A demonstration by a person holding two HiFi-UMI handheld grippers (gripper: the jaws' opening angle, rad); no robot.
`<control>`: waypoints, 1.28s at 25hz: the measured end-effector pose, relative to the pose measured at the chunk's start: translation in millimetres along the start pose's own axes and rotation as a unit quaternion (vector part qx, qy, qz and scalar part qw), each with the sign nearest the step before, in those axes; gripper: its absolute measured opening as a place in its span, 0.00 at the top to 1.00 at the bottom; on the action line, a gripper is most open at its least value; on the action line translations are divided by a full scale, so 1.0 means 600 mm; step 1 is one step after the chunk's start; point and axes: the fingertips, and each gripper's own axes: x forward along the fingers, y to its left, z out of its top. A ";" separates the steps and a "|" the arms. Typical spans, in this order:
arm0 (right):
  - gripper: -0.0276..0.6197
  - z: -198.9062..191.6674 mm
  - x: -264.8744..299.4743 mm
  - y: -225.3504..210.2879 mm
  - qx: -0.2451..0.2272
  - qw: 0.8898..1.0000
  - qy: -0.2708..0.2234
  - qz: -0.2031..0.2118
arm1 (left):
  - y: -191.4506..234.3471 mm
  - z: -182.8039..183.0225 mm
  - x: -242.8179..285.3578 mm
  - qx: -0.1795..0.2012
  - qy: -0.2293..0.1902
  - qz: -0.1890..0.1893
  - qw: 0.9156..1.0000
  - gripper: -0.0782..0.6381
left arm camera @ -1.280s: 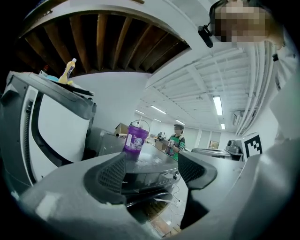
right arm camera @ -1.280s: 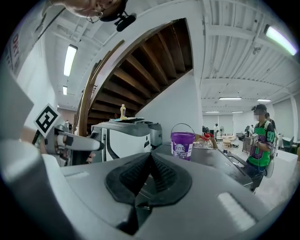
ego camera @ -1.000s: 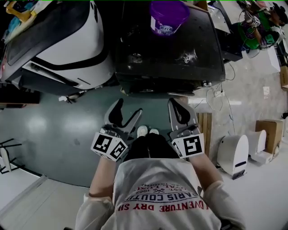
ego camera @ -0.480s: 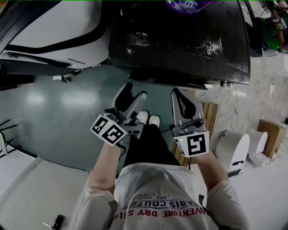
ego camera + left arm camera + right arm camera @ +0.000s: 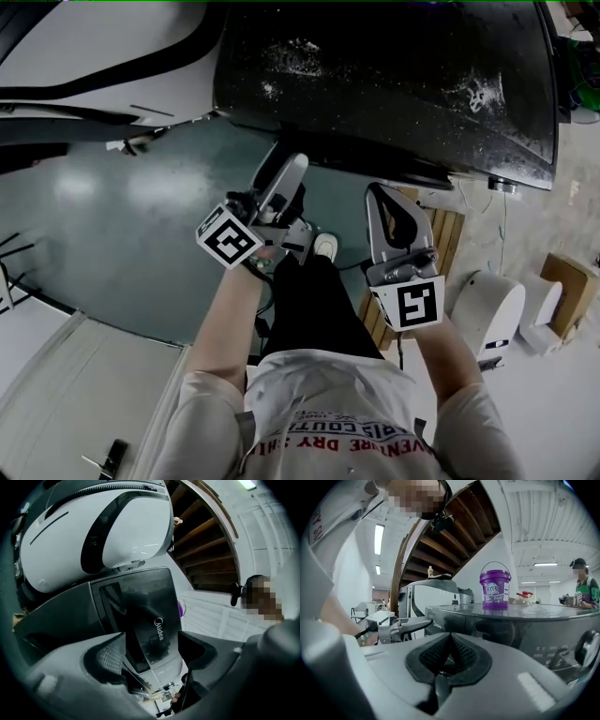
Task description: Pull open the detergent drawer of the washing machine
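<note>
The dark washing machine (image 5: pixel 394 84) fills the top of the head view. Its front shows in the left gripper view, with a glossy panel bearing the Midea logo (image 5: pixel 159 629). My left gripper (image 5: pixel 286 173) is rolled on its side just below the machine's front edge. It is open (image 5: pixel 154 654), and the logo panel shows between the jaws, still apart from them. My right gripper (image 5: pixel 384 202) is held lower at the right, shut with its pads (image 5: pixel 449 656) together on nothing. The drawer's handle cannot be made out.
A purple bucket (image 5: pixel 495 590) stands on the machine's top. A white machine (image 5: pixel 112 47) is next to it on the left. A wooden pallet (image 5: pixel 441 234), a white floor appliance (image 5: pixel 487 309) and a cardboard box (image 5: pixel 567 281) lie at the right. A person (image 5: pixel 581 585) stands far right.
The head view has closed in on the washing machine and the bucket has left it. My left gripper rolled onto its side and rose toward the machine's front. The right gripper barely moved.
</note>
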 end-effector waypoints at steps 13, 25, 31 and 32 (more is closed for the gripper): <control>0.96 -0.010 0.025 0.000 0.024 1.000 -0.005 -0.003 | -0.011 0.035 0.040 -0.094 -0.069 -0.104 0.988 0.43; 0.96 -0.032 0.024 0.010 0.013 1.000 0.000 0.005 | -0.008 0.036 0.037 -0.104 -0.078 -0.114 0.985 0.47; 0.96 -0.036 0.017 0.004 -0.005 1.000 -0.003 0.004 | -0.009 0.032 0.031 -0.103 -0.076 -0.115 0.985 0.48; 0.96 -0.036 0.015 0.002 -0.004 1.000 -0.002 0.003 | -0.011 0.029 0.023 -0.101 -0.075 -0.118 0.985 0.49</control>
